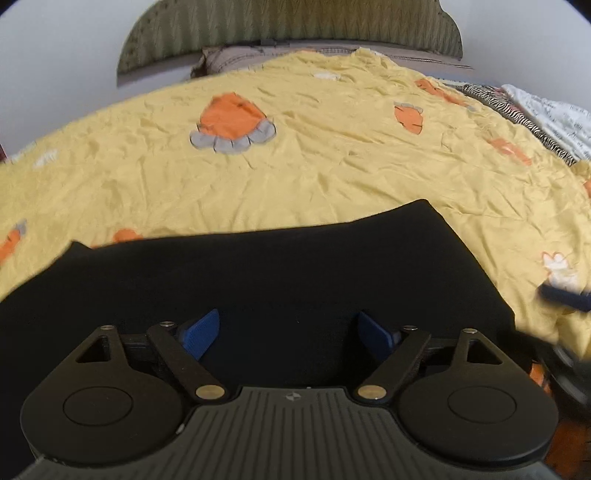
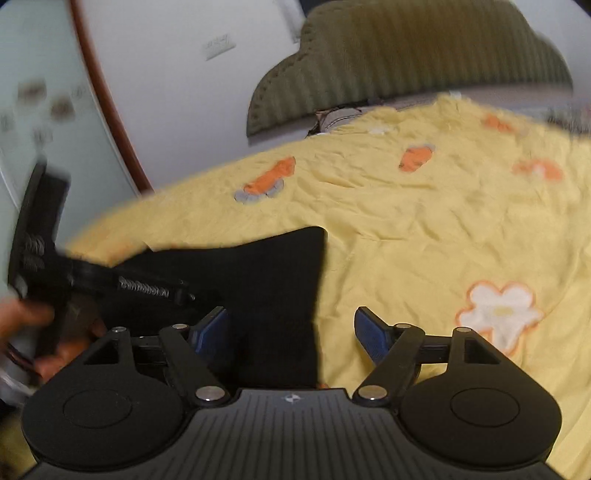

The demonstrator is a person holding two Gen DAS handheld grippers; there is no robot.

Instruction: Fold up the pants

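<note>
Where the room's pale wall meets a reddish-brown curved trim (image 2: 107,110) at the far left, the person's left hand (image 2: 26,325) grips the handle of the left gripper (image 1: 288,332), whose two blue pads (image 1: 201,332) stand wide apart with nothing between them, held over the one pair of black pants (image 1: 258,280). The pants lie as a single flat, dark, folded slab on the near part of the bed, on the yellow bedspread (image 1: 332,177). Just right of that, the right gripper (image 2: 291,334) is also spread, nothing caught in it; its left pad (image 2: 212,332) sits over the pants' right edge and its right pad (image 2: 371,338) over bare yellow cloth. On the spread I count at least five orange carrot patches, the largest (image 1: 231,118) with a grey scalloped end, and one big white flower (image 2: 498,310) near the right gripper. One green ribbed headboard (image 1: 288,26) stands behind. At the far right edge lie a zebra-striped cloth (image 1: 517,114) and a white printed one (image 1: 561,118).
</note>
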